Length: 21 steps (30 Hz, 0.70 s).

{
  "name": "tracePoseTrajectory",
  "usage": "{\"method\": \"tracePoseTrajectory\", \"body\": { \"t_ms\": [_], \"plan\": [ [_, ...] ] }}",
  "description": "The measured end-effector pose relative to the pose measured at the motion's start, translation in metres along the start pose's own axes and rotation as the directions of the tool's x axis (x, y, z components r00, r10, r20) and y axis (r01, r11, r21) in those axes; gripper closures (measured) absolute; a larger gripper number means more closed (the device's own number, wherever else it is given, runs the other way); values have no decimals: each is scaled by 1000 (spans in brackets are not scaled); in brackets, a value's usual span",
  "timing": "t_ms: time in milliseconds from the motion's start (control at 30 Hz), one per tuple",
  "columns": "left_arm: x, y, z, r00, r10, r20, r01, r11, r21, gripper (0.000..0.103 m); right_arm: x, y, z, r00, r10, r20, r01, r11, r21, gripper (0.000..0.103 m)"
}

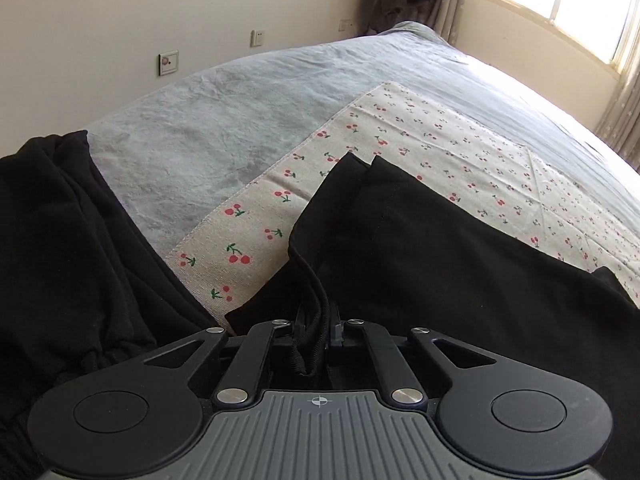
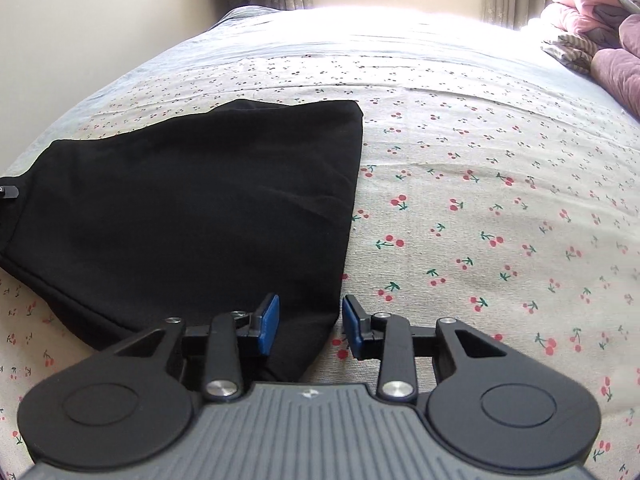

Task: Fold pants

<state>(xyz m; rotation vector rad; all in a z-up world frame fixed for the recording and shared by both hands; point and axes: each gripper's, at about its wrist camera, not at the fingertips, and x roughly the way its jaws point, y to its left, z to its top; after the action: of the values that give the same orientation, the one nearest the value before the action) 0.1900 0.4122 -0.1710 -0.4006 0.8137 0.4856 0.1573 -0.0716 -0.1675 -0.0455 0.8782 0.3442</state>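
Observation:
The black pants (image 1: 420, 248) lie folded on a cherry-print cloth (image 1: 248, 216) spread over the bed. My left gripper (image 1: 318, 322) is shut on a bunched edge of the pants with its black cord, which rises between the fingers. In the right wrist view the pants (image 2: 200, 200) spread out to the left as a flat dark panel. My right gripper (image 2: 311, 322) hovers over their near right corner, open. Its blue pads (image 2: 268, 320) stand apart, with the fabric's edge lying between and below them, not pressed.
A second heap of black clothing (image 1: 60, 240) lies at the left on the grey sheet (image 1: 200, 120). Pink and purple quilts (image 2: 592, 20) are piled at the far right of the bed. A wall and a bright curtained window (image 1: 560, 0) stand beyond.

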Motion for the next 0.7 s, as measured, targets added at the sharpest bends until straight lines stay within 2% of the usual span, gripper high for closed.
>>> {"method": "tracePoseTrajectory", "body": {
  "t_ms": [67, 133, 200, 267, 300, 333, 367, 533, 567, 633, 700],
  "plan": [
    [-2, 7, 1, 999, -32, 7, 33, 998, -48, 99, -13, -10, -7, 999, 35, 12, -36, 999, 38, 84],
    [-3, 7, 1, 999, -39, 12, 40, 998, -53, 99, -25, -13, -15, 998, 56, 32, -58, 997, 52, 80],
    [-3, 3, 0, 999, -30, 12, 30, 999, -45, 99, -23, -10, -15, 997, 69, 36, -70, 997, 40, 79],
    [-5, 1, 0, 999, -42, 19, 43, 998, -38, 99, -20, 1, -17, 996, 84, 5, -84, 996, -7, 80],
    [-6, 0, 0, 998, -54, 22, 55, 998, -40, 99, -15, 6, -20, 998, 59, -31, -60, 997, -45, 93],
    [-7, 0, 0, 997, -70, 25, 71, 996, -45, 100, -13, 10, -24, 998, 34, -47, -38, 996, -76, 100],
    [-10, 1, 1, 995, -96, 29, 98, 994, -56, 100, -14, 11, -28, 999, 20, -43, -24, 995, -94, 103],
    [-18, -3, 2, 982, -184, 48, 186, 981, -57, 99, -20, 2, -31, 998, -2, -65, -3, 997, -80, 103],
    [-14, -6, 1, 983, -178, 42, 180, 983, -42, 99, -21, 0, -32, 998, -8, -62, 3, 997, -81, 103],
    [-2, -7, -2, 994, -110, -5, 110, 993, -41, 99, -22, -5, -32, 998, -27, -57, 22, 997, -73, 103],
    [2, -7, -3, 995, -99, -13, 99, 994, -38, 98, -18, -12, -34, 991, -110, -71, 105, 992, -66, 103]
  ]
}}
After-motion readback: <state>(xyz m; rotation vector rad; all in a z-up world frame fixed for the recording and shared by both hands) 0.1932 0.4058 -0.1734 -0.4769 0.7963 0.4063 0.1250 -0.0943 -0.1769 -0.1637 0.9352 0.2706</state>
